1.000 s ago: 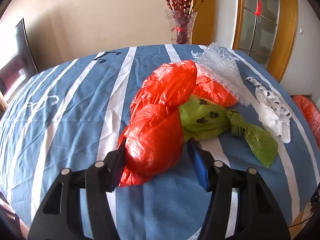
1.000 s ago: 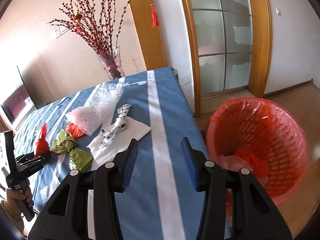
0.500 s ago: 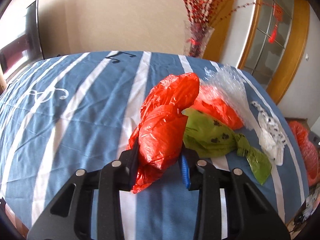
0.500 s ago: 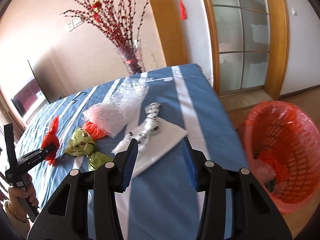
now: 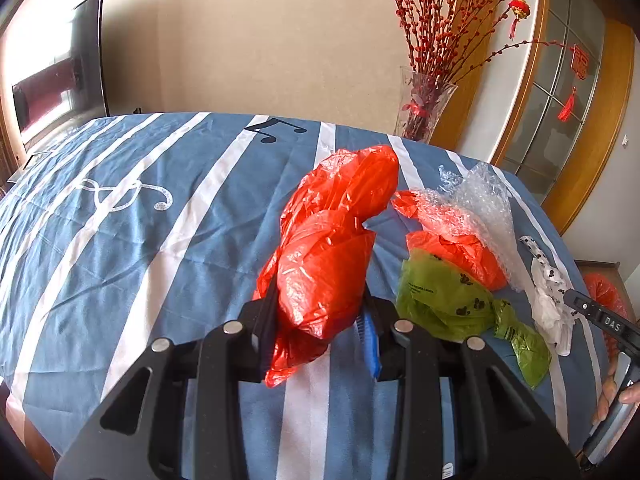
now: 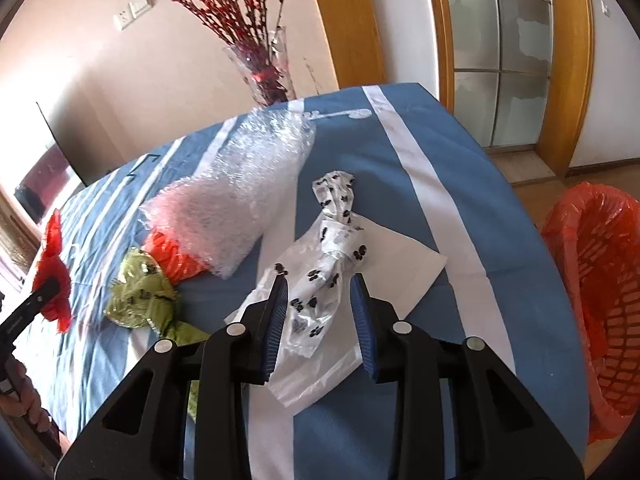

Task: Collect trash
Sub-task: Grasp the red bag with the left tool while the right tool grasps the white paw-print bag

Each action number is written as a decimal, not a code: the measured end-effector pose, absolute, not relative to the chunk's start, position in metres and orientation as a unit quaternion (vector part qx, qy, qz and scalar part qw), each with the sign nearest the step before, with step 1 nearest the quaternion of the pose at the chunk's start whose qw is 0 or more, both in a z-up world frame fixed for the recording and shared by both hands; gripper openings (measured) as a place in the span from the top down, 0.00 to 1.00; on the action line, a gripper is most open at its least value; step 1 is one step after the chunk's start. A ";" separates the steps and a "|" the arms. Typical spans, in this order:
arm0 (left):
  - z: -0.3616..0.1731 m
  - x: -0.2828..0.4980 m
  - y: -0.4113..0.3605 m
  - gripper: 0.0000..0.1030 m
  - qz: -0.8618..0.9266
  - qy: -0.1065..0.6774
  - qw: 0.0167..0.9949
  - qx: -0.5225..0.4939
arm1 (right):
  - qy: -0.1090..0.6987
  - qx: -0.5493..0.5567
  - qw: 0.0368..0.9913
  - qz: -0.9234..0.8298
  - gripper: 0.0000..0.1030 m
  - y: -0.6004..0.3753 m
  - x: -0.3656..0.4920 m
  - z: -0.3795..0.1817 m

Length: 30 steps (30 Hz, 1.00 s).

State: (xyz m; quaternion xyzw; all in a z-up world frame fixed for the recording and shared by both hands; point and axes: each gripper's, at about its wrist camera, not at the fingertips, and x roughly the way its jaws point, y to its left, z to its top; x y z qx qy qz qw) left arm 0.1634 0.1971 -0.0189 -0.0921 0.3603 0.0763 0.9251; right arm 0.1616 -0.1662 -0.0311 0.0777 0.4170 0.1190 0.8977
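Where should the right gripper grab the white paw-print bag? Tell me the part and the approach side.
Grip the white paw-print bag on the narrow twisted stretch below its knot, coming from above with the right gripper straddling it. That section is bunched thin enough for the open fingers; the flat sheet underneath isn't.

Glossy crinkled plastic red bag [image 5: 328, 264], clear bubble wrap [image 6: 248, 184], matt cloth tablecloth [image 5: 132, 248], glass vase [image 5: 424, 104].
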 end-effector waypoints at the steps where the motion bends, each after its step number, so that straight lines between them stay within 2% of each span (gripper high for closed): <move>1: -0.020 0.164 0.197 0.66 0.075 0.361 0.925 -0.092 | 0.421 0.075 0.896 0.118 0.67 -0.166 0.163 -0.033; 5: -0.022 0.166 0.195 0.66 0.070 0.363 0.925 -0.092 | 0.432 0.065 0.891 0.123 0.70 -0.161 0.165 -0.038; 7: -0.022 0.166 0.192 0.66 0.067 0.363 0.925 -0.090 | 0.432 0.058 0.891 0.126 0.86 -0.158 0.165 -0.039; 10: -0.022 0.165 0.188 0.66 0.061 0.364 0.925 -0.088 | 0.423 0.056 0.895 0.130 0.96 -0.157 0.161 -0.036; 30: 0.004 0.166 0.111 0.66 -0.017 0.347 0.936 -0.057 | 0.310 0.070 0.942 0.106 0.97 -0.225 0.101 0.032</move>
